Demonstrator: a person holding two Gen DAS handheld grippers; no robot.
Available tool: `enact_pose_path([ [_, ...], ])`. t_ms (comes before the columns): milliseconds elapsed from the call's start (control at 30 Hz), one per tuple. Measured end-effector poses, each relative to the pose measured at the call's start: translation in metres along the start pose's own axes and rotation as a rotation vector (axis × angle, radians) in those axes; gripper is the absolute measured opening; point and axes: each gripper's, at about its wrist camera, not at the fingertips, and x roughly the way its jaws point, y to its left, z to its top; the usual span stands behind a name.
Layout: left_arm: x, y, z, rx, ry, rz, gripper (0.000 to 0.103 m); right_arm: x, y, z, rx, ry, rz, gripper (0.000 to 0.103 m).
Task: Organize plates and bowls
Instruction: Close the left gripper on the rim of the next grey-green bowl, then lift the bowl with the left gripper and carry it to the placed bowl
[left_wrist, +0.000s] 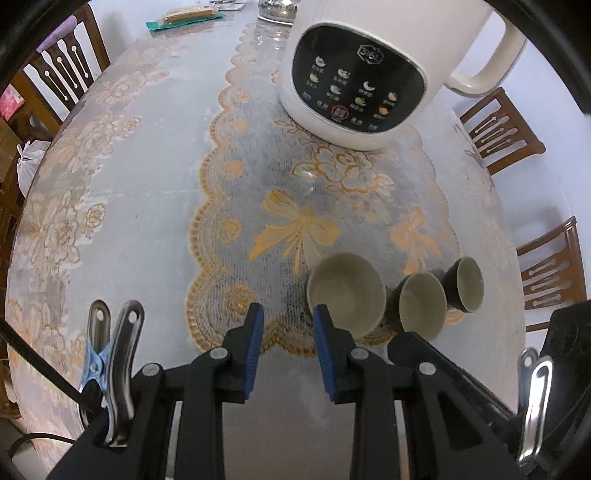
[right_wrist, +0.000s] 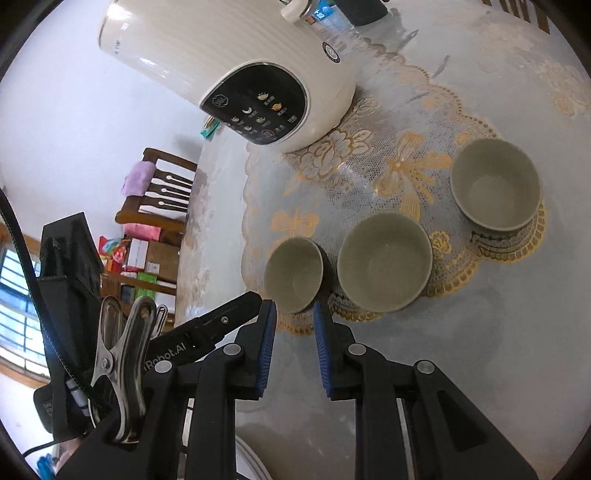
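Three dark bowls with grey-green insides stand upright in a row on the lace mat. In the left wrist view the nearest bowl (left_wrist: 345, 295) is just right of my open, empty left gripper (left_wrist: 288, 314), with a second bowl (left_wrist: 423, 304) and a third bowl (left_wrist: 467, 282) beyond. In the right wrist view a small bowl (right_wrist: 293, 273) sits just ahead of my open, empty right gripper (right_wrist: 293, 314), then a larger bowl (right_wrist: 384, 271) and a far bowl (right_wrist: 496, 186) to the right. No plate shows clearly.
A cream electric kettle (left_wrist: 360, 70) stands on the lace mat (left_wrist: 240, 206) at the table's middle; it also shows in the right wrist view (right_wrist: 258, 70). Wooden chairs (left_wrist: 546, 269) ring the table. A white rim (right_wrist: 251, 461) shows under the right gripper.
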Motion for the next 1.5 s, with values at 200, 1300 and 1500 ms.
enact_pose_path([
  [200, 0.009, 0.001, 0.006, 0.03, 0.015, -0.016, 0.029, 0.013, 0.0, 0.005, 0.002, 0.004, -0.044, 0.022],
  [1300, -0.015, -0.023, -0.007, 0.168, -0.05, -0.088, 0.008, 0.004, 0.013, -0.002, -0.084, -0.002, -0.098, 0.017],
  [1500, -0.042, -0.034, -0.019, 0.163, -0.098, -0.066, 0.008, -0.023, 0.023, -0.006, -0.114, -0.025, -0.054, 0.017],
])
